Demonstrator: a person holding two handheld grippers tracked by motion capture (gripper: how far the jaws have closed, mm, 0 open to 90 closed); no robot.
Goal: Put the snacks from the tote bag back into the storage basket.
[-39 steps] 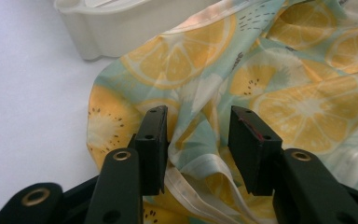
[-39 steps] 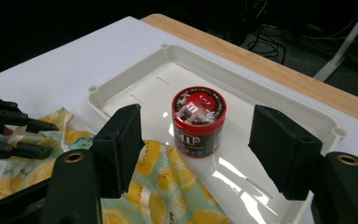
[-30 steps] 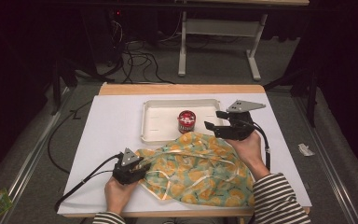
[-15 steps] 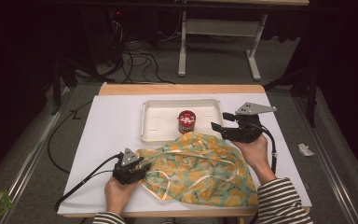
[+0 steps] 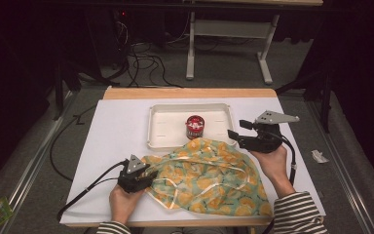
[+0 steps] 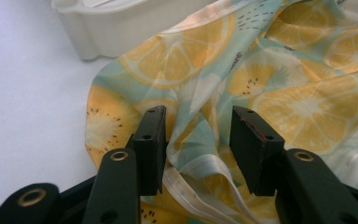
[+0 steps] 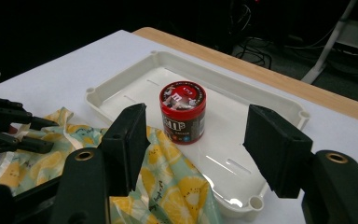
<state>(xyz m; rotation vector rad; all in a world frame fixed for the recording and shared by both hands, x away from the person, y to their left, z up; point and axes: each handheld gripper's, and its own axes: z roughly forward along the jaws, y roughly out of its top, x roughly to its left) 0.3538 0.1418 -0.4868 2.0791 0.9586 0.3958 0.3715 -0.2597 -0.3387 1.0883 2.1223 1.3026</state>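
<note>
A cloth point(image 5: 209, 178) printed with lemon slices lies crumpled on the white table top, its far edge draped over the front rim of a white tray point(image 5: 165, 122). A red-lidded candy jar point(image 5: 194, 126) stands upright in the tray. My left gripper point(image 5: 150, 174) rests at the cloth's left end. In the left gripper view its jaws point(image 6: 200, 140) stand apart, open, around a raised fold of the cloth point(image 6: 289, 93). My right gripper point(image 5: 237, 128) hovers by the tray's right end, open and empty. In the right gripper view the jar point(image 7: 182, 112) shows between the jaws, farther off.
The tray point(image 7: 121, 93) sits mid-table, with a wooden table edge point(image 5: 190, 92) behind it. Black cables point(image 5: 141, 63) and a white frame's legs point(image 5: 229, 48) are on the floor beyond. The left gripper's cable point(image 5: 87, 187) trails off the table's front left.
My right gripper has slid a little to the right, away from the jar. The left gripper and the cloth have stayed put.
</note>
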